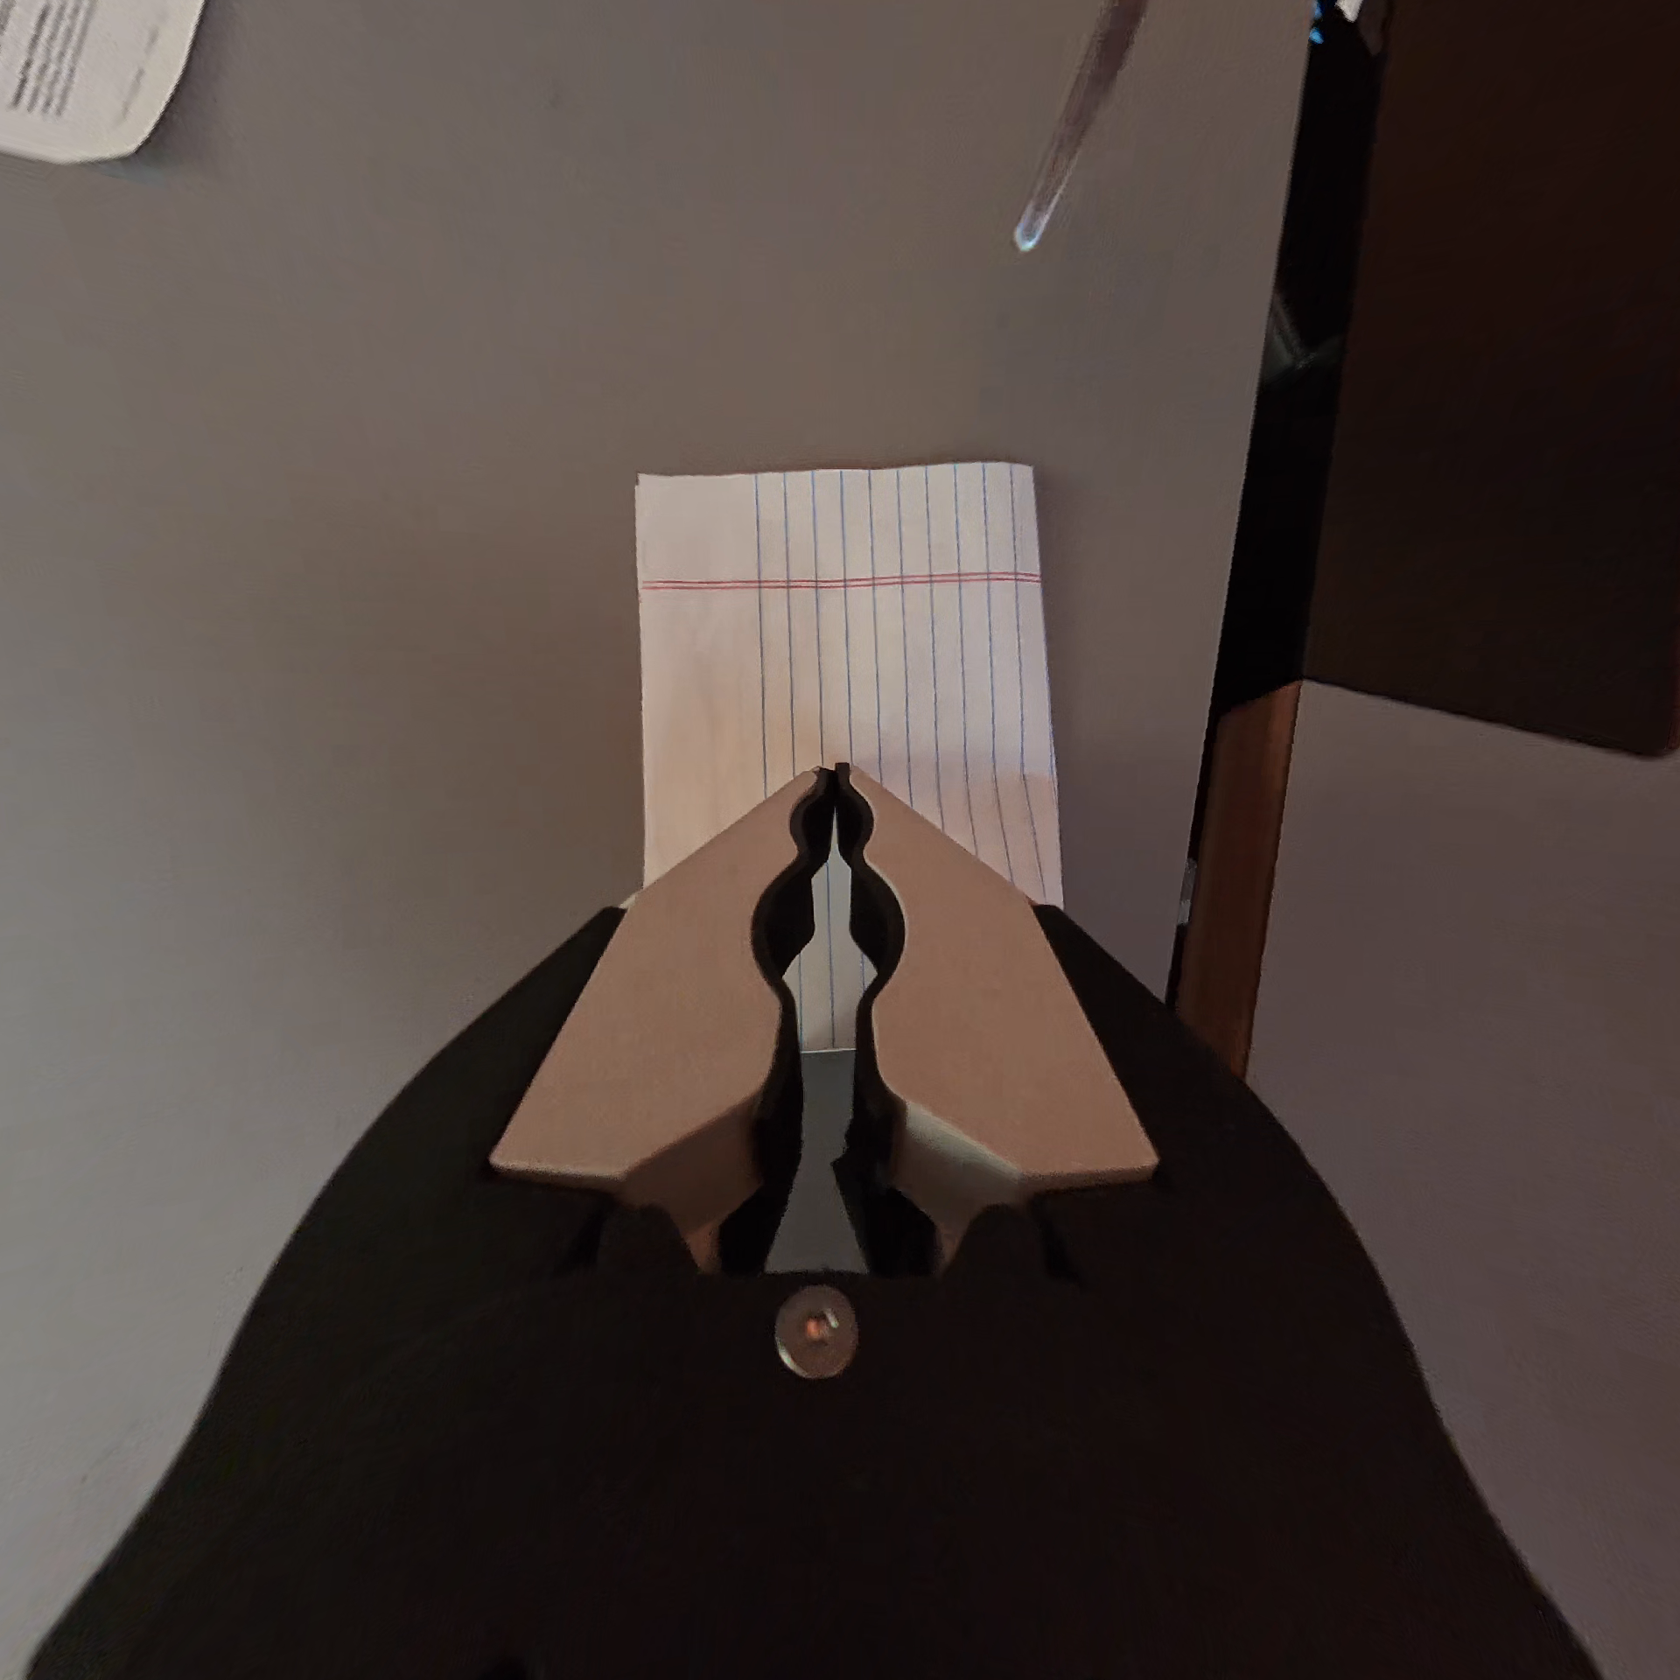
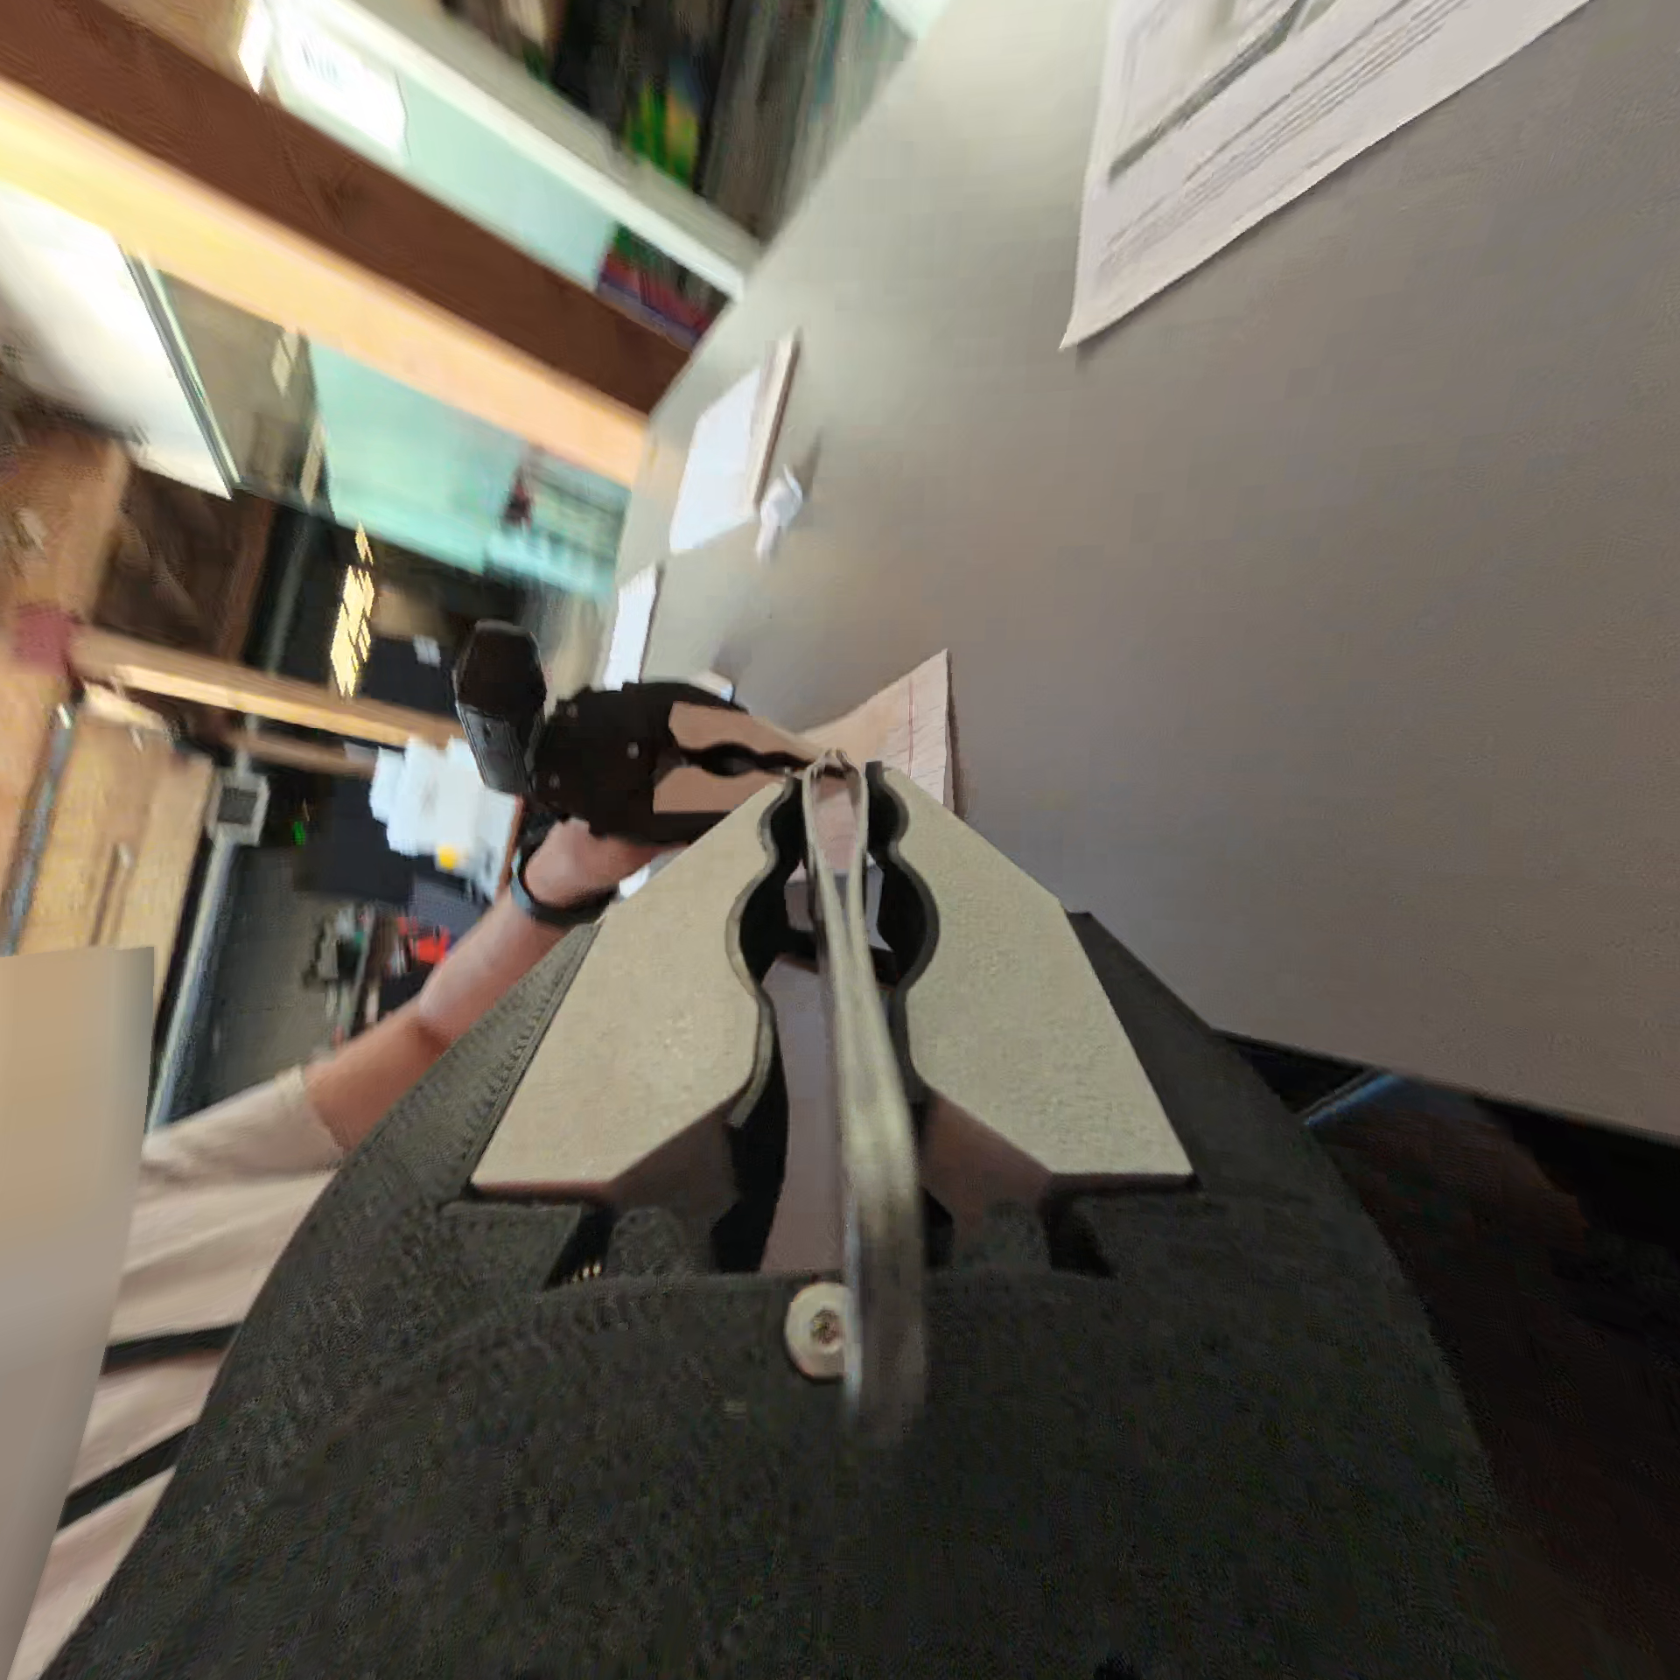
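Note:
My left gripper [image 1: 835, 773] is shut on a folded sheet of white lined paper [image 1: 845, 636] and holds it over a grey surface [image 1: 364, 545]. My right gripper [image 2: 841, 773] is shut on a pair of metal tweezers [image 2: 859, 1045], which run forward between its fingers. The tweezer tips [image 2: 832, 759] are close to the lined paper [image 2: 918, 727] and to the left gripper [image 2: 791, 759], which a person's hand [image 2: 573, 864] holds. In the left wrist view the tweezers [image 1: 1077, 127] reach in from the upper right, apart from the paper.
A printed sheet [image 1: 73, 73] lies on the grey surface at the upper left; it also shows in the right wrist view [image 2: 1273, 136]. More papers [image 2: 727, 455] lie farther off. A dark brown panel [image 1: 1500, 364] borders the surface on the right. Wooden shelves [image 2: 318, 273] stand beyond. Tip to tip, the grippers are about 20 cm apart.

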Available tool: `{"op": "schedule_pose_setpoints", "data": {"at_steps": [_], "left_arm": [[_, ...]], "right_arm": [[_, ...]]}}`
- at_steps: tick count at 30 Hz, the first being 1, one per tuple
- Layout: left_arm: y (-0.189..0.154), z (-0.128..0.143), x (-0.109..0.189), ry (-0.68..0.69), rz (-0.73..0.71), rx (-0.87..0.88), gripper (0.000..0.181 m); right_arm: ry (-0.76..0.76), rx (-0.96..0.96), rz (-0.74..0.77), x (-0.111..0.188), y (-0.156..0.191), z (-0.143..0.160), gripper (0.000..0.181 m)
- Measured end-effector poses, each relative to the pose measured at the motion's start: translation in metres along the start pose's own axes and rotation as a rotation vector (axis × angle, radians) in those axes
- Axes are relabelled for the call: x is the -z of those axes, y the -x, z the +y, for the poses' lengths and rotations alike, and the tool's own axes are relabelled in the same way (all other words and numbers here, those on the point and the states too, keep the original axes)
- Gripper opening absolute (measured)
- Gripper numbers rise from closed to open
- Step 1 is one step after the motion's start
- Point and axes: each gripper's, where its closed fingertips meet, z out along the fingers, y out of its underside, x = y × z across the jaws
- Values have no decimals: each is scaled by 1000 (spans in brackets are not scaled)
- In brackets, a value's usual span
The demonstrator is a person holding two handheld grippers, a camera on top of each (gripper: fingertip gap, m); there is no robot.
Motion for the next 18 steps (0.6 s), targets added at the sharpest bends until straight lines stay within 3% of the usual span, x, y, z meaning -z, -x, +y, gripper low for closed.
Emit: {"op": "schedule_pose_setpoints", "data": {"at_steps": [3, 5, 9, 12, 18], "left_arm": [[2, 2, 3, -51, -97, 213, 0], [3, 2, 3, -109, -146, 315, 0], [5, 3, 4, -130, -224, 353, 0], [5, 3, 4, -130, -236, 397, 0], [6, 3, 4, -128, -210, 507, 0]], "right_arm": [[-380, -180, -65, 35, -10, 29, 12], [-487, -288, -50, 38, -25, 50, 12], [-450, -392, -22, 12, -35, 74, 12], [-434, -417, 40, -4, -42, 71, 12], [-465, -523, 2, -26, -41, 56, 12]]}}
